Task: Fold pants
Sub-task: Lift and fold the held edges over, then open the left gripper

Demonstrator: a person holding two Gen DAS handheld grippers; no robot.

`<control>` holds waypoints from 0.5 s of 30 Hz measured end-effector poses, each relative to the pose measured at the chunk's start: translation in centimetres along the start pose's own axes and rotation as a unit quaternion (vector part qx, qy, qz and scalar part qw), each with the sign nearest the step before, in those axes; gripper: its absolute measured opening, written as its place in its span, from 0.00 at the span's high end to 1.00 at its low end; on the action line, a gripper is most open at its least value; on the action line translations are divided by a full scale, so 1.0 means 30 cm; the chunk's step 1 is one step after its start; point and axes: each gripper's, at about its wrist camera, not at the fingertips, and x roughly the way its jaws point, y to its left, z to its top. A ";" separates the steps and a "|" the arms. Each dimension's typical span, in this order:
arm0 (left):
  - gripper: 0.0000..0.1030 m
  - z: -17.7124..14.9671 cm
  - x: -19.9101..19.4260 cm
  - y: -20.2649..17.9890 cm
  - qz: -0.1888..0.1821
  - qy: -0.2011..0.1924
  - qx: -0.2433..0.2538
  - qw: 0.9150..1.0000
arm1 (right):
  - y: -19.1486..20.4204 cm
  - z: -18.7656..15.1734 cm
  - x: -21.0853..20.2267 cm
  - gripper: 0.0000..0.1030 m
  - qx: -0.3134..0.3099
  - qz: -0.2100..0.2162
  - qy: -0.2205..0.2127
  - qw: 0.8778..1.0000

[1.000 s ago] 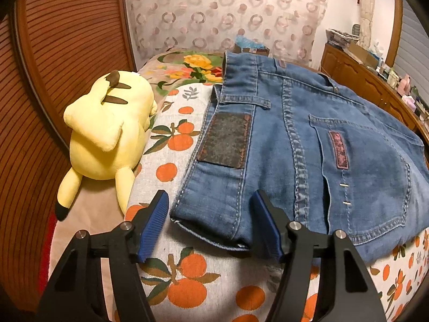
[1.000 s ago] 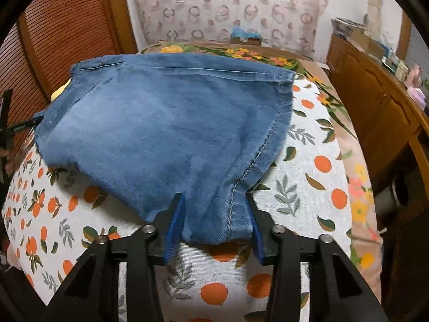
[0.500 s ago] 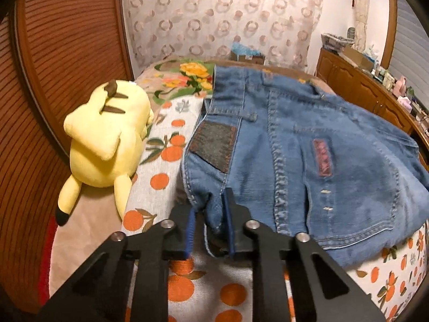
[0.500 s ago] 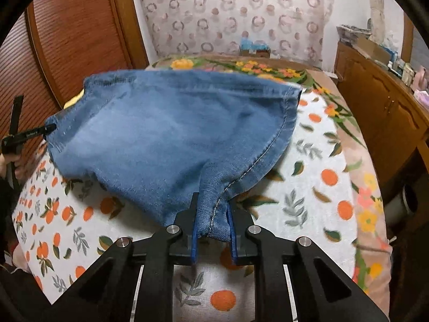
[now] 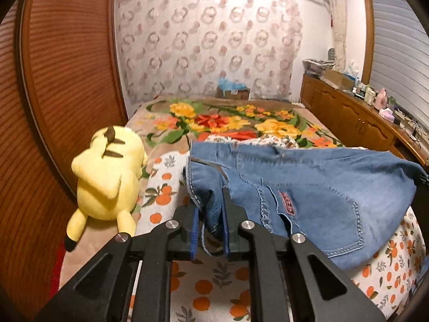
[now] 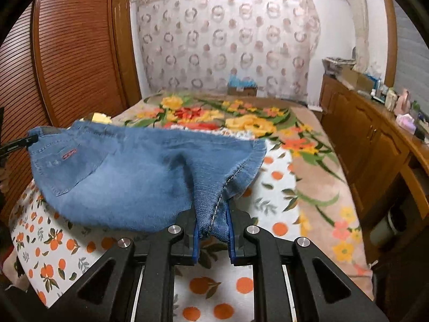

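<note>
- Denim pants point(image 5: 308, 187): the near edge is raised off the orange-print sheet point(image 5: 214, 289) and hangs stretched between the two tools, waistband end to the left; the far part appears to rest on the bed.
- Left gripper point(image 5: 210, 230): clamped on a bunched fold of denim at the waistband corner, jaws closing a little more — cloth fills the gap between the blue pads point(image 5: 195, 230).
- Right gripper point(image 6: 213, 230): clenched on a gathered seam at the opposite end of the same near edge; denim sits between its pads.
- Judged step: carrying the near edge over toward the far edge to make a fold.
- Risk: both grips hold thick bunched folds, not a flat edge; uneven pull could let a layer slip out and leave the fold skewed.
- Risk: the slack middle sags between the grips and may crease or double under if the hands draw closer together.
- Plush toy point(image 5: 107, 177): lies just left of the pants on the sheet; a leftward swing of the cloth could catch it.
- Room: the floral blanket point(image 5: 228, 120) beyond is open for laying over; the wooden panel point(image 5: 53, 80) bounds the left, the cabinet point(image 6: 375, 147) the right — the bed's right edge lies near the right grip.
</note>
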 end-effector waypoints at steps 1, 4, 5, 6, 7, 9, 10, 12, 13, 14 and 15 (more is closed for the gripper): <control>0.86 0.003 -0.023 -0.004 0.000 -0.006 0.001 1.000 | 0.003 -0.007 -0.016 0.85 0.000 -0.002 -0.003 1.000; 0.86 -0.002 -0.072 -0.005 -0.002 -0.015 0.002 1.000 | 0.009 -0.037 -0.074 0.85 0.003 -0.005 -0.011 1.000; 0.86 -0.011 -0.093 -0.007 -0.002 -0.018 0.002 1.000 | 0.014 -0.052 -0.094 0.85 0.003 -0.005 -0.013 1.000; 0.86 -0.020 -0.108 -0.006 -0.003 -0.020 0.004 1.000 | 0.016 -0.068 -0.111 0.85 0.004 -0.005 -0.013 1.000; 0.86 -0.031 -0.124 -0.005 -0.003 -0.021 0.003 1.000 | 0.020 -0.087 -0.131 0.85 0.004 -0.003 -0.013 1.000; 0.86 -0.061 -0.154 -0.008 -0.006 -0.022 0.000 1.000 | 0.029 -0.126 -0.167 0.85 0.000 -0.002 -0.012 1.000; 0.86 -0.076 -0.167 -0.011 -0.007 -0.023 -0.001 1.000 | 0.028 -0.131 -0.169 0.85 -0.001 -0.003 -0.011 1.000; 0.86 -0.112 -0.202 -0.017 -0.009 -0.026 -0.004 1.000 | 0.033 -0.164 -0.214 0.85 -0.002 -0.002 -0.012 1.000; 0.86 -0.126 -0.219 -0.022 -0.010 -0.029 -0.006 1.000 | 0.035 -0.176 -0.239 0.85 -0.001 -0.002 -0.015 1.000; 0.86 -0.145 -0.241 -0.025 -0.011 -0.030 -0.007 0.999 | 0.028 -0.181 -0.257 0.85 0.001 -0.002 -0.016 1.000; 0.86 -0.157 -0.256 -0.032 -0.012 -0.030 -0.008 0.999 | 0.026 -0.193 -0.278 0.85 0.003 -0.001 -0.018 1.000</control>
